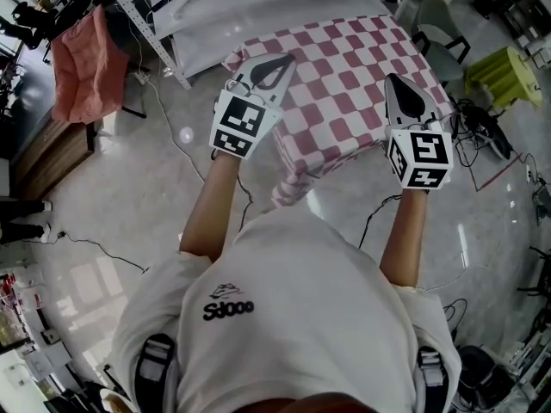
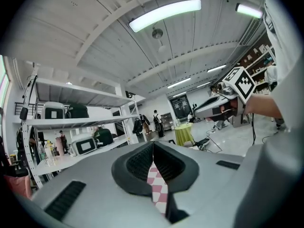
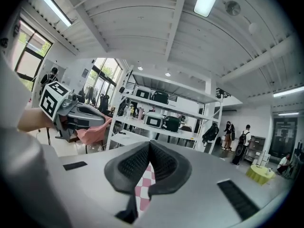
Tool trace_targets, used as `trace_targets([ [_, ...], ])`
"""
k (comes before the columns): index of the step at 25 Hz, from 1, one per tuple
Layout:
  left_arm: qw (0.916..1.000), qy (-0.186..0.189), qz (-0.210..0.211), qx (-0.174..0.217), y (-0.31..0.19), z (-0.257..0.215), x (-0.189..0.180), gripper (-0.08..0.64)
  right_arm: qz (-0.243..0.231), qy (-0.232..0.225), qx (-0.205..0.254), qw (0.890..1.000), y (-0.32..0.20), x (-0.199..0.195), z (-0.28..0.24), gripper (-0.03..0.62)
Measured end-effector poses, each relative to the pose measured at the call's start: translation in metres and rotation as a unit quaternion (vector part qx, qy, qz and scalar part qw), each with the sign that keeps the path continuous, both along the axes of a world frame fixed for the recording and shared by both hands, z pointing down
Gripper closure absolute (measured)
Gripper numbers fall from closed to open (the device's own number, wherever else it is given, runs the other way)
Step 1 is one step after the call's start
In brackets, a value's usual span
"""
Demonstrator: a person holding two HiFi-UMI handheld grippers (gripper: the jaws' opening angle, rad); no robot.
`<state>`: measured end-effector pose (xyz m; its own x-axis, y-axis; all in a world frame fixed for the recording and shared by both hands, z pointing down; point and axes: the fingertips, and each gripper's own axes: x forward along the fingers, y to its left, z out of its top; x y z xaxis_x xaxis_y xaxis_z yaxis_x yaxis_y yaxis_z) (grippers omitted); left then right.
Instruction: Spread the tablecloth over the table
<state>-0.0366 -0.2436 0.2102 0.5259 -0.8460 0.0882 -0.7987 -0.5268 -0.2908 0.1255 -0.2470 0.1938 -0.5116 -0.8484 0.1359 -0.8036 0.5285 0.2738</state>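
Tablecloth (image 1: 344,76), red-and-white checked, hung spread in front of the person above the floor (image 1: 129,196). Both claws had its near edge, with one fold drooping between them. Far edge lay close to a white shelf rack (image 1: 172,24). Cables (image 1: 168,132) trailed over open floor at left; a yellow-green draped stand (image 1: 504,71) sat well apart at right. Left claw (image 2: 153,147) was pressed together, pinching a strip of cloth. Right claw (image 3: 149,148) likewise. Surface beneath could not be made out.
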Motion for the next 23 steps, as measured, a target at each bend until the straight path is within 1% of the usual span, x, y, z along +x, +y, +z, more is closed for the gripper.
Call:
trace_targets([
  [23,0.9997,0.000,0.004,-0.026,-0.005,0.021,-0.002,0.531,0.001,0.014,-0.027,1.000,-0.011,-0.005,0.026,0.569],
])
